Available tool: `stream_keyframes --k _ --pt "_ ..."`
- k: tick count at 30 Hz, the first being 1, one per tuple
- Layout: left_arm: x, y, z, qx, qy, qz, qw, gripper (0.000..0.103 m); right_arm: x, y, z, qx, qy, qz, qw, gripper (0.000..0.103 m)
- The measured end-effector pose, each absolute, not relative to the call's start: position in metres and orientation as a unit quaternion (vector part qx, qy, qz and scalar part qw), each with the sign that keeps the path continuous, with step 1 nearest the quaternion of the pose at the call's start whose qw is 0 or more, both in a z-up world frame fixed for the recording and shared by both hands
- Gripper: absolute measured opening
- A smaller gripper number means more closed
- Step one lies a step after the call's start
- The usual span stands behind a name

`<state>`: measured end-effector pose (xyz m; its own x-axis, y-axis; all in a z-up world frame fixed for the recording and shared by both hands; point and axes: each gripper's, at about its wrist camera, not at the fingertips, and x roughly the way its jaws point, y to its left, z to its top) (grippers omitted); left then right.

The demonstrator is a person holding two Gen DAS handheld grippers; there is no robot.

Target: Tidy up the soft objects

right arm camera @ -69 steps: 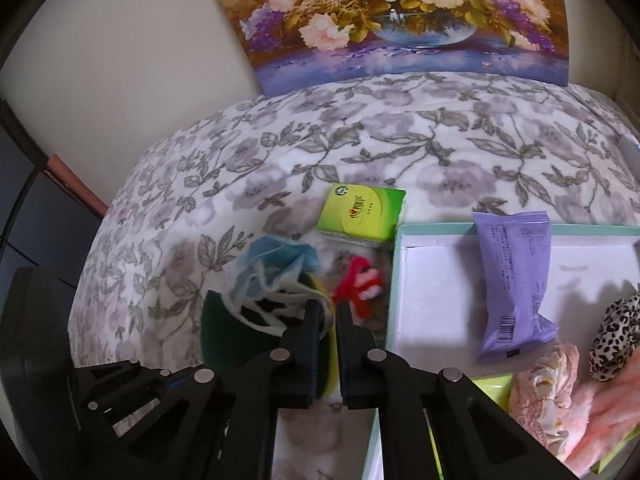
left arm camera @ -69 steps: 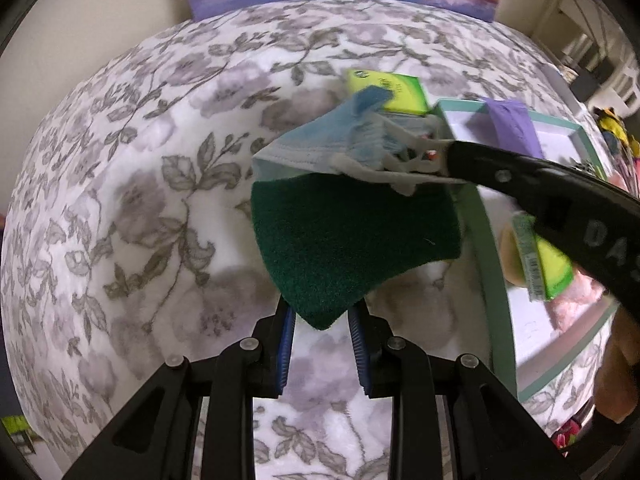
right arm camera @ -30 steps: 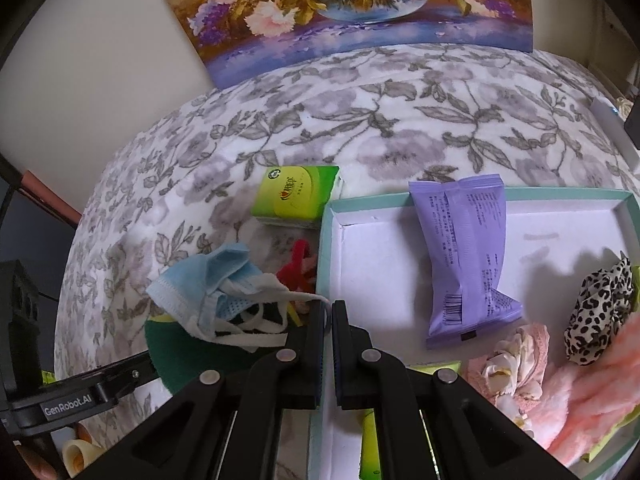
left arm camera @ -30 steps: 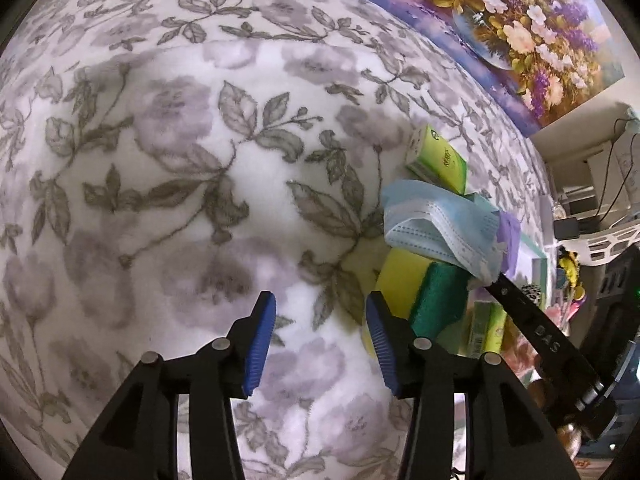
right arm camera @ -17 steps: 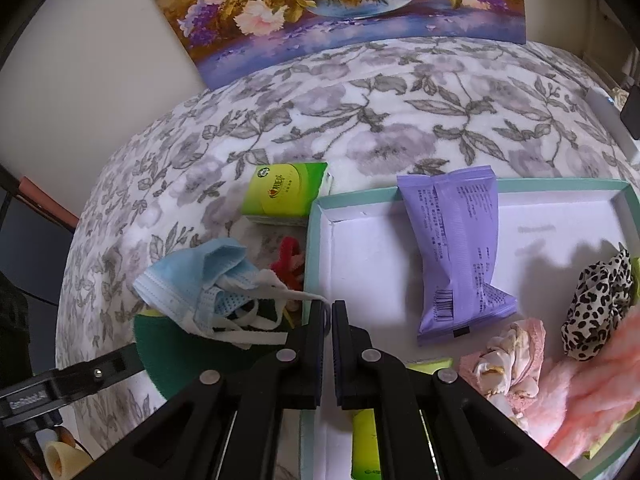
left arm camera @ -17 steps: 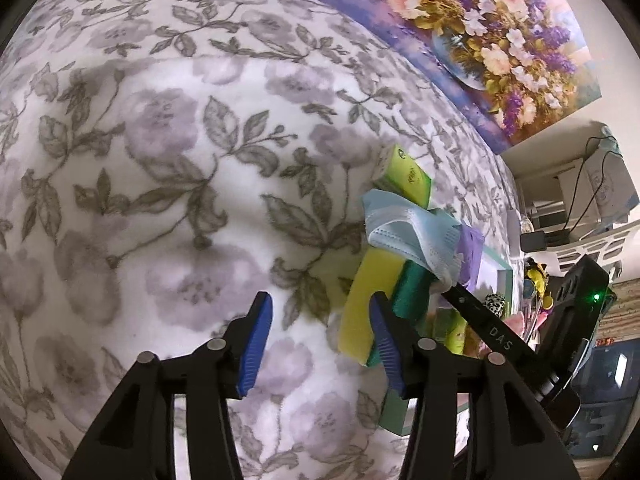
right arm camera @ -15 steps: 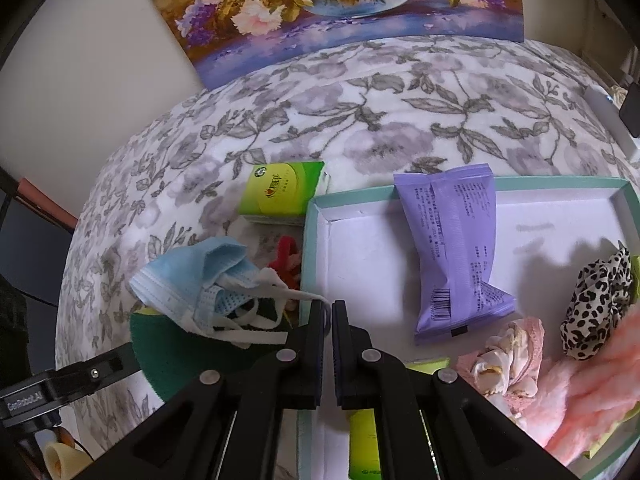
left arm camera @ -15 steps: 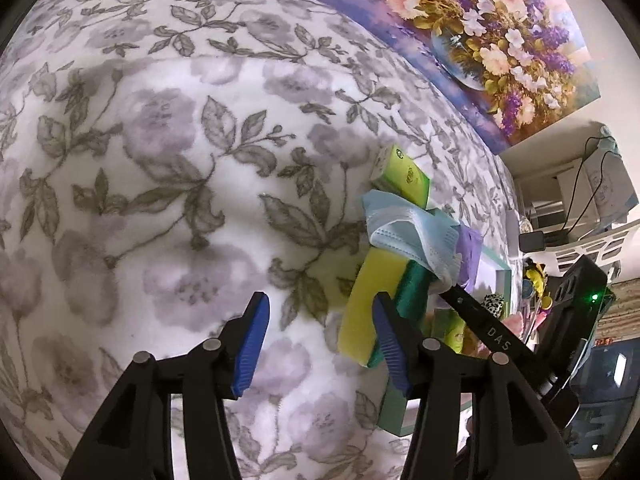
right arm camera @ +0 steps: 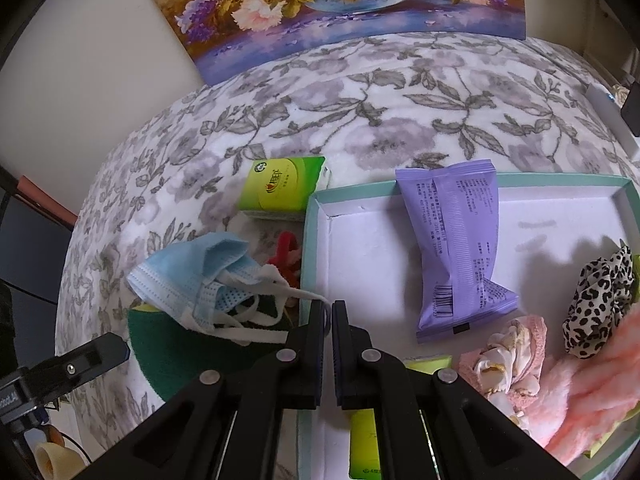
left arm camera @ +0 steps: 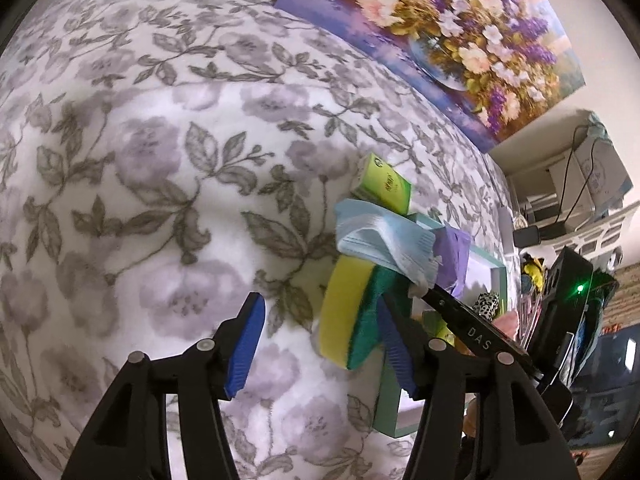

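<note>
My right gripper (right arm camera: 329,307) is shut on the white ear loop of a light blue face mask (right arm camera: 192,276), which hangs just left of the teal tray (right arm camera: 316,200). The mask (left arm camera: 380,240) also shows in the left wrist view, draped over a yellow and green sponge (left arm camera: 352,316). My left gripper (left arm camera: 320,340) is open; the sponge stands on edge against its right finger (left arm camera: 394,354). The sponge's green face (right arm camera: 188,352) lies under the mask in the right wrist view.
The tray holds a purple packet (right arm camera: 456,248), a leopard-print scrunchie (right arm camera: 600,304), pink fluffy cloth (right arm camera: 568,392) and a green packet (right arm camera: 364,444). A green tissue pack (right arm camera: 280,190) and a red fuzzy item (right arm camera: 286,254) lie on the floral blanket (left arm camera: 132,160). A flower painting (right arm camera: 332,4) leans at the back.
My left gripper has let go of the sponge, opened and swung to the left of it. My right gripper has lifted the mask slightly toward the tray.
</note>
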<state>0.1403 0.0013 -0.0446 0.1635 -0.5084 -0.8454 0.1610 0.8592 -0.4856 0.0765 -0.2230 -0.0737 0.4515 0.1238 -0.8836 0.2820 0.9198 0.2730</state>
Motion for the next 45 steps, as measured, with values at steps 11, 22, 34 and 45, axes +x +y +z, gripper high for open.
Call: stream_keyframes --k 11,22,34,45 --pt "0.141 -0.022 -0.068 -0.142 0.616 -0.234 0.739 0.057 0.077 -0.224 -0.075 0.194 0.525 -0.047 0.827 0.004" --pt "0.138 -0.028 -0.061 -0.133 0.605 -0.237 0.748 0.036 0.075 -0.226 -0.067 0.193 0.520 -0.048 0.831 0.008" --pt "0.130 -0.036 -0.049 -0.067 0.593 -0.250 0.763 0.035 0.070 -0.233 -0.033 0.215 0.480 -0.038 0.850 0.057" --pt "0.118 -0.050 -0.038 0.004 0.569 -0.275 0.775 0.035 0.078 -0.212 -0.035 0.231 0.476 0.014 0.848 0.059"
